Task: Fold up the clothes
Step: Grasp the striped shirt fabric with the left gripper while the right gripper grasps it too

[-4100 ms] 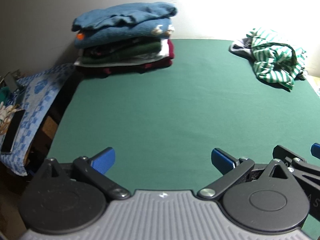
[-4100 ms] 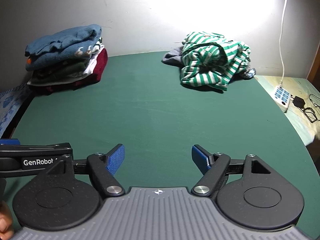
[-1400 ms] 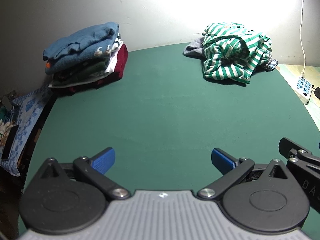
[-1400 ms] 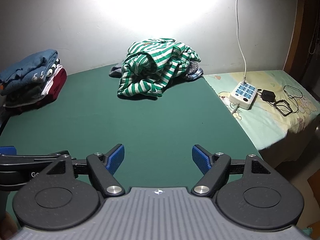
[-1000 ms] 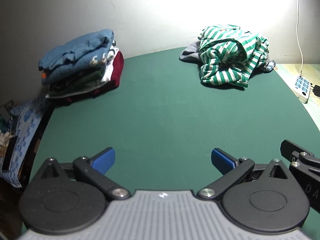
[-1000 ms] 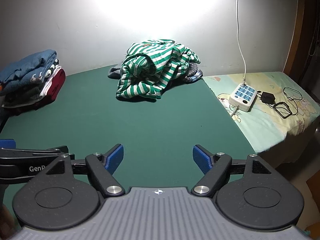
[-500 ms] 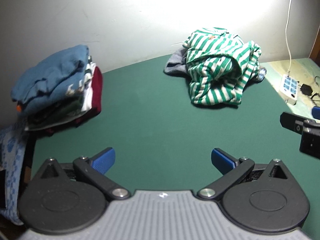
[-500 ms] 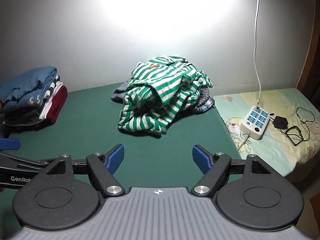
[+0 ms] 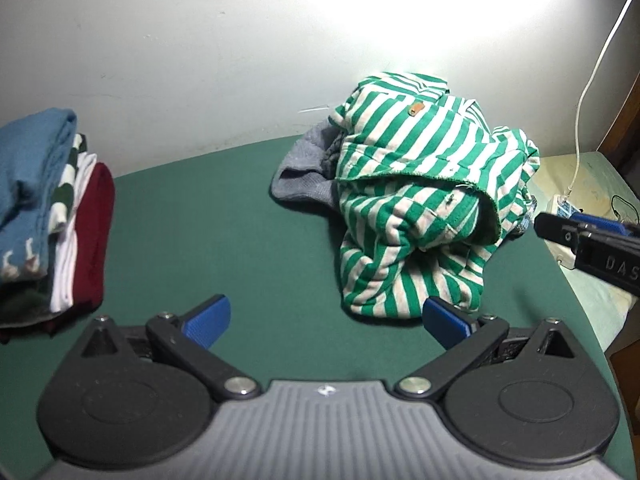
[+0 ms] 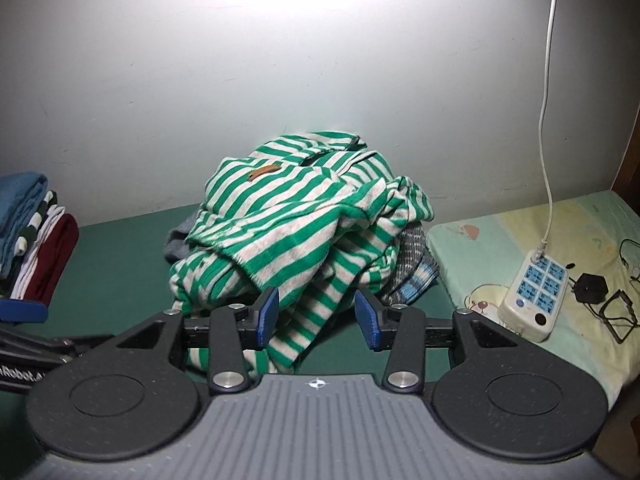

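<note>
Green cloth covers the table (image 10: pixel 120 236), where the crumpled striped shirt (image 10: pixel 296 224) lies against the wall over grey garments (image 9: pixel 308 176). Around its front fold the right gripper (image 10: pixel 316 316) is closing, pads not yet pressing; the left gripper (image 9: pixel 326 318) stands spread, empty. Biting deep could drag the grey pieces along

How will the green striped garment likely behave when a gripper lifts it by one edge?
The green striped garment lies crumpled in soft folds, so it will probably drape limply. It rests on a grey garment, which may drag along. The right gripper is closing around a hanging fold.
</note>
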A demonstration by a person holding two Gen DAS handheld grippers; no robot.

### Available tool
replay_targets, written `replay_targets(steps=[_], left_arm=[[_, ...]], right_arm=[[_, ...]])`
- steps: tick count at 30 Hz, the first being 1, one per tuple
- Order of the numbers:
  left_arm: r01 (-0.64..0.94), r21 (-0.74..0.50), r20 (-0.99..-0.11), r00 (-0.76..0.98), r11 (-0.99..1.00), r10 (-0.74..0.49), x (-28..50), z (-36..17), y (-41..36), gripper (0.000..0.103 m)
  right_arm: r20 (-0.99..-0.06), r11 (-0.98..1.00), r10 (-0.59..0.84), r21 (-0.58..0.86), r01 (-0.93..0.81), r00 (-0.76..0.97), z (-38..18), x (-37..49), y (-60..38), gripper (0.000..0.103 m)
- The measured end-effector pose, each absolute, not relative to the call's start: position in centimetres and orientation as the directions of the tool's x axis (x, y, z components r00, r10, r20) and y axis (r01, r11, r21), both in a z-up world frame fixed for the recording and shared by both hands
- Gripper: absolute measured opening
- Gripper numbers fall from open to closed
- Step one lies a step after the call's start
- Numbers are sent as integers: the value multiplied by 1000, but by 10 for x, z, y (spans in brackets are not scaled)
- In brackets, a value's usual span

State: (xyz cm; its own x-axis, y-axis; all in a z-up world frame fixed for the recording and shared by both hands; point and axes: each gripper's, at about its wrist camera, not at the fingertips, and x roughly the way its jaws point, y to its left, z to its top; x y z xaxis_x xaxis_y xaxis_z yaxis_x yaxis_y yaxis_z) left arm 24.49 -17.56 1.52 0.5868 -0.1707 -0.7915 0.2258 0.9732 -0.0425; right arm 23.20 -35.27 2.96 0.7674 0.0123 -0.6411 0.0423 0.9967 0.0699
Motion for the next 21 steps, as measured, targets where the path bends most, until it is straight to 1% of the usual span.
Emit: replay_targets(steps=[3,4,5,8,10,12,13,14,15,16,17,19,21], left_arm=[[222,-19,-794,589,975,-150,258,-4,-190,102],[226,-23,-798,582,974,-154,261,-10,-194,102],[229,-29,-803,574,973,-159,265,-15,-198,102],[240,-11,-804,575,971,-151,274,-26,-211,100],[257,49,-795,595,965,-118,278,-31,-221,94],[272,123,-779,622,954,-77,280,-35,-230,85],[278,144,-772,633,950,-68,282,-36,-232,84],[283,157,-766,640,946,-64,283,-38,-234,84],[287,150,-764,641,946,-73,285,-38,-233,83],[288,136,-763,641,948,-86,287,-38,-232,82],[290,124,-761,642,949,-97,288,-39,-230,81],[296,108,-756,644,949,-115,288,-41,-227,80],[302,93,-751,647,949,-133,288,-43,-225,70]], right_arm=[[-647,994,-1,84,73,763,30,252,-360,49],[-649,992,0,98,84,761,29,257,-363,54],[-652,989,-5,109,100,759,29,262,-366,55],[-658,979,-4,149,136,753,25,278,-376,55],[-668,976,6,167,142,744,21,286,-376,55],[-677,975,17,173,137,735,16,295,-373,54],[-682,977,17,166,132,732,13,298,-371,49],[-686,979,16,159,128,728,11,301,-368,43],[-690,980,16,153,124,724,8,304,-366,38],[-693,982,18,149,118,721,6,307,-364,23],[-692,982,29,155,109,722,4,309,-363,11],[-685,981,30,161,112,728,1,309,-362,10],[-680,983,20,146,108,733,-1,306,-360,9]])
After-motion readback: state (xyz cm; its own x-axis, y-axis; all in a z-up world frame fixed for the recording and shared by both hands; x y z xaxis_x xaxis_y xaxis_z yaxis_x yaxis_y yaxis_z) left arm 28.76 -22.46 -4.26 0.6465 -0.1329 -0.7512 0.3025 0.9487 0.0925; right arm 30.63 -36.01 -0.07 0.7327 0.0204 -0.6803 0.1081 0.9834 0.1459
